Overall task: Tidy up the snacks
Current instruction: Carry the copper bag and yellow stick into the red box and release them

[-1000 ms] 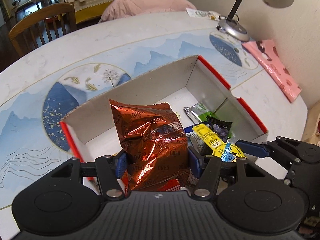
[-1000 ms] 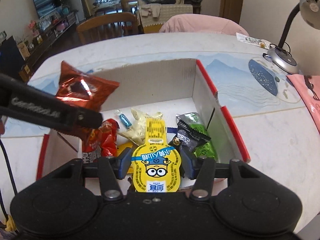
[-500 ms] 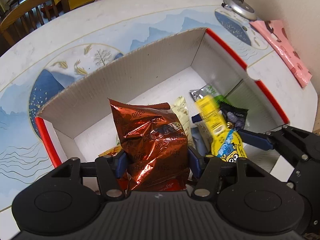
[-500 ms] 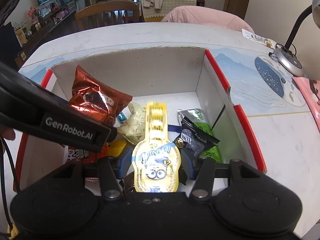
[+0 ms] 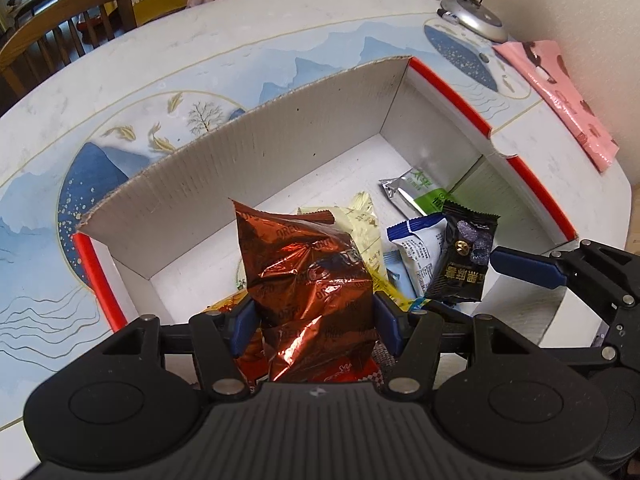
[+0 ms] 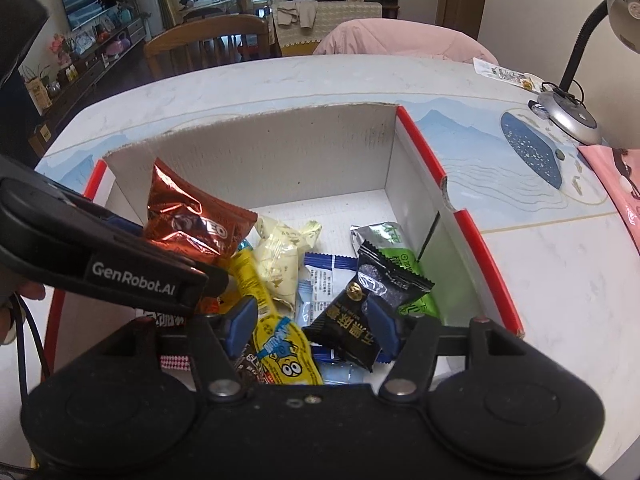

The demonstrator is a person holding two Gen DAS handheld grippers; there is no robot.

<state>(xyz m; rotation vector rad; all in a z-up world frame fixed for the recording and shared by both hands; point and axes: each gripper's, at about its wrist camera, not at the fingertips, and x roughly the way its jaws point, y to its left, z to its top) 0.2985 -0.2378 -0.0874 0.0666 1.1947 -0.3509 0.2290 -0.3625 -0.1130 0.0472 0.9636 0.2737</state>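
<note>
Left gripper [image 5: 316, 320] closed on a copper-red Oreo bag [image 5: 308, 280], blue pads pressed into both sides of the crinkled foil, bag held upright over the near left part of the box. Right gripper [image 6: 312, 324] spread wide, gripping nothing; yellow Minion packet [image 6: 280, 344] lying loose between the fingers nearer the left pad, its upper end blurred, and a black packet with gold lettering [image 6: 360, 316] lying just inside the right pad. Seen from the left wrist, one blue fingertip [image 5: 528, 270] of the right gripper reaching in from the right edge, just beside the black packet. Under and around these, a small heap on the floor of the cardboard box [image 6: 280, 152]: pale cream wrapped snack [image 6: 280, 256] behind the yellow packet, white packet with a blue end [image 6: 324, 272] beneath the black one, green and silver packet [image 6: 404, 264] against the right wall, a red packet [image 5: 344, 372] partly hidden under the Oreo bag. Far half of the box floor bare white. Box walls plain corrugated brown-grey inside, red strips along the left and right rims, a notch cut in the right rim. Box resting on a white table [image 5: 240, 48] printed with blue mountains, fish and a tree. Further out on the table, a silver lamp base [image 6: 568, 120] with black gooseneck, a pink patterned pouch [image 5: 560, 88] near the right edge, and a small printed sachet [image 6: 504, 74] at the far side. Wooden chair [image 6: 208, 44] and pink cushion-like shape [image 6: 400, 38] beyond the table.
</note>
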